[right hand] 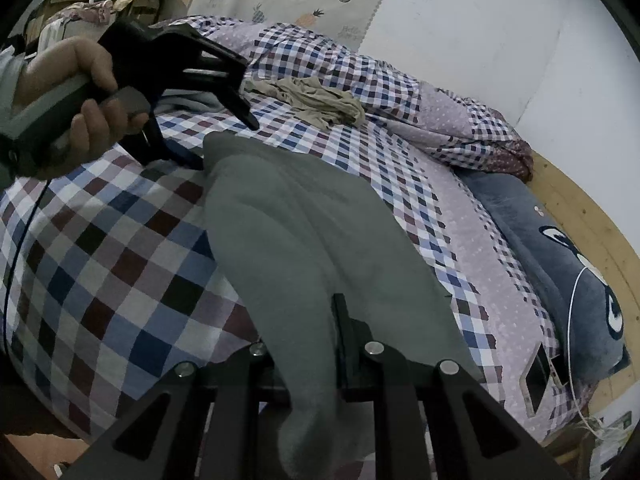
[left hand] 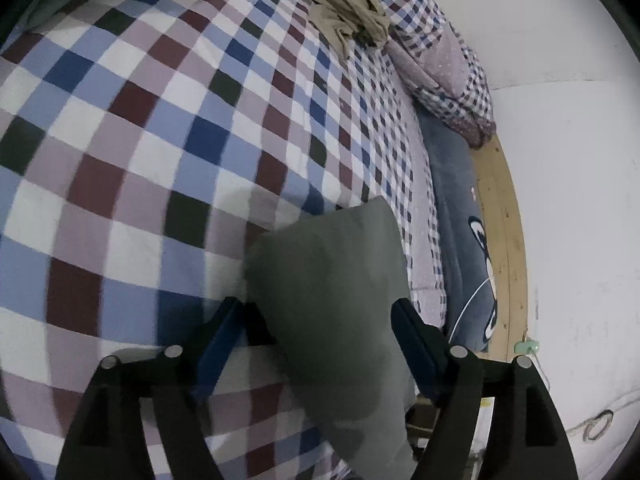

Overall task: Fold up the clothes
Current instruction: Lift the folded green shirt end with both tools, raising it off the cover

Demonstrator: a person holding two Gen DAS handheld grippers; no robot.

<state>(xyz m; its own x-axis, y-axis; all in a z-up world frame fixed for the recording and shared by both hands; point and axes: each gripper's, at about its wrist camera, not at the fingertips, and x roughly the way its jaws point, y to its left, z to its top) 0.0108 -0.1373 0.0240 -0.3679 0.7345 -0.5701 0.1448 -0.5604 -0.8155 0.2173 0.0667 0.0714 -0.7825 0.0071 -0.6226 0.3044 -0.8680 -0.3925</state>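
Grey garment, one piece, runs between both grippers above the checked bedspread: the right gripper has its jaws clenched on the near end, while the left gripper shows jaws spread wide with cloth draped between them. Farther off lie one beige garment and one blue cushion; no writing is legible.

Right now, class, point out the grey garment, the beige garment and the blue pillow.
grey garment (right hand: 304, 232): right wrist view, middle of the cloth.
beige garment (right hand: 316, 98): right wrist view, crumpled centre.
blue pillow (right hand: 560, 256): right wrist view, upper face.
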